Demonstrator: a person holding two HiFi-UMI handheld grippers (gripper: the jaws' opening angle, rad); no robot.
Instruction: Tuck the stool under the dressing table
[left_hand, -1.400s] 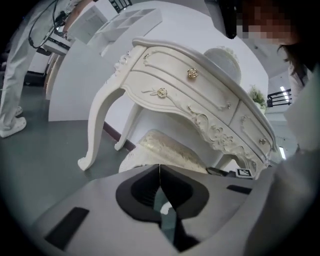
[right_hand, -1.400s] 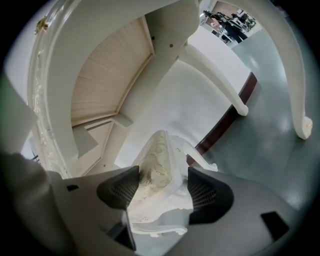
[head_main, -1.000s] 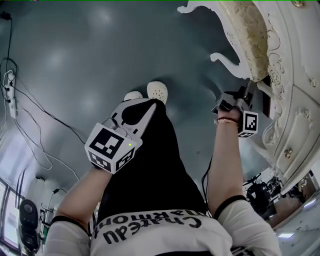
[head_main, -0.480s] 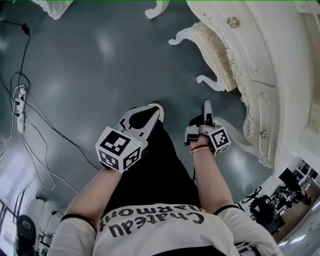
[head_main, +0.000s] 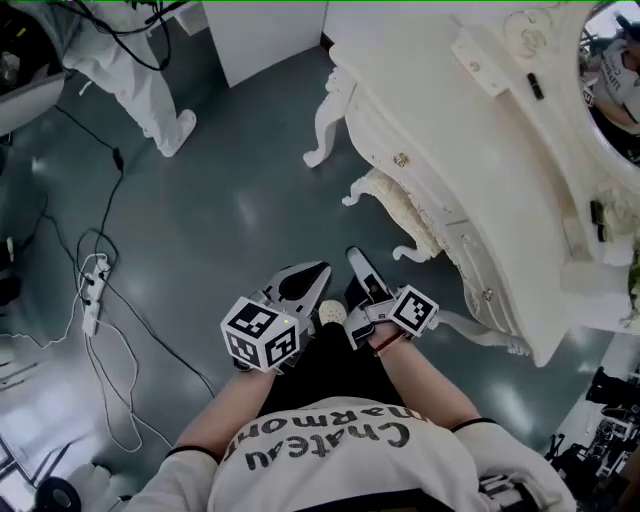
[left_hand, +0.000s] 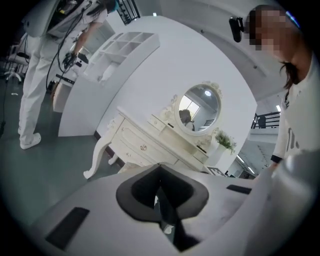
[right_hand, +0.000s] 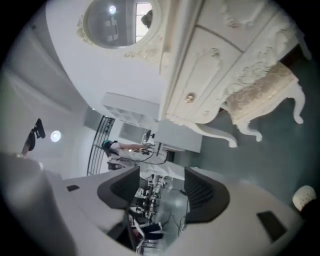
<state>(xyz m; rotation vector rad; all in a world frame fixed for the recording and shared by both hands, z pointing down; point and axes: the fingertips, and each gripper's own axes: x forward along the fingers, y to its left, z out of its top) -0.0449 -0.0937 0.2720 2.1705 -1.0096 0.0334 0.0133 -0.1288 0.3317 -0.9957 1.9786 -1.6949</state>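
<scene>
The cream dressing table (head_main: 470, 150) fills the right of the head view, with an oval mirror (left_hand: 200, 107) on top. The stool (head_main: 400, 215), carved and cream with a padded seat, stands in under the table's front edge; only part of its seat and curved legs (right_hand: 260, 95) shows. My left gripper (head_main: 300, 285) hangs over my legs, shut and empty, its pads meeting (left_hand: 160, 187). My right gripper (head_main: 362, 275) sits beside it, open with nothing between its fingers (right_hand: 161, 187). Both are well apart from the stool.
A power strip and loose cables (head_main: 92, 295) trail over the grey floor at left. A person in white coveralls (head_main: 150, 90) stands at the far left by a white partition (head_main: 260, 35). My shoe (head_main: 330, 312) shows between the grippers.
My right gripper has come away from the stool's side and swung in next to the left one. Both have risen. The head view has lifted, showing the whole table.
</scene>
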